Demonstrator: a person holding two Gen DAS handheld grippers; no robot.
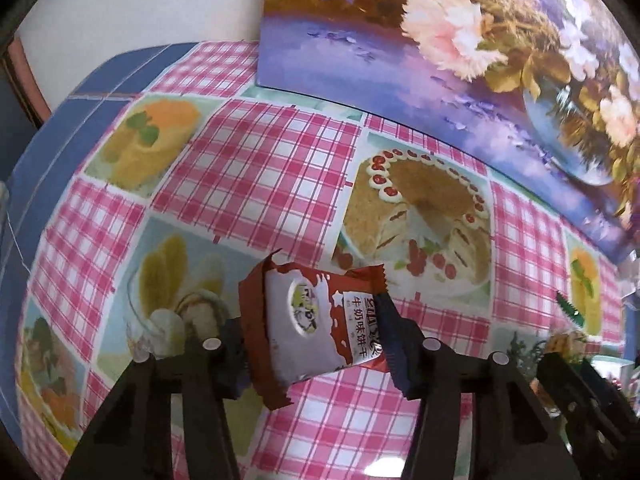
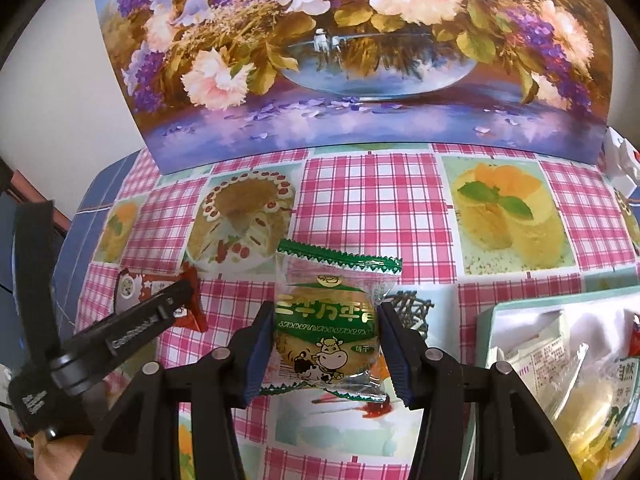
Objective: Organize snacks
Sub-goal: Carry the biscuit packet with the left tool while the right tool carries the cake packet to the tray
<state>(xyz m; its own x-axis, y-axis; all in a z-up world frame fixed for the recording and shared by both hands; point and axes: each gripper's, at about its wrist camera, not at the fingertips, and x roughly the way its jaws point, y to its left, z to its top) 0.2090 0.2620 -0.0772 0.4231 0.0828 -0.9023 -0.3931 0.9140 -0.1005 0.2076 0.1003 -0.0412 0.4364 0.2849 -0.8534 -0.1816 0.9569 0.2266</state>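
Left wrist view is showing the left gripper [image 1: 316, 340] holding a red and white biscuit packet [image 1: 314, 326] above the checked tablecloth [image 1: 264, 168]; its fingers are clamping on the two sides of the packet, which is tilting. At the right edge the other tool with a green wrapper is just appearing.

Right wrist view is showing the right gripper [image 2: 326, 340] with its fingers pressing on a green biscuit packet [image 2: 330, 320], lifted over the cloth. To the right, a pale green box [image 2: 560, 312] is lying open with several packets already inside. A flower painting [image 2: 360, 60] is standing behind.

I judge that both packets are being carried for sorting. The next move is probably calling for bringing the green packet over the box and opening the fingers there.
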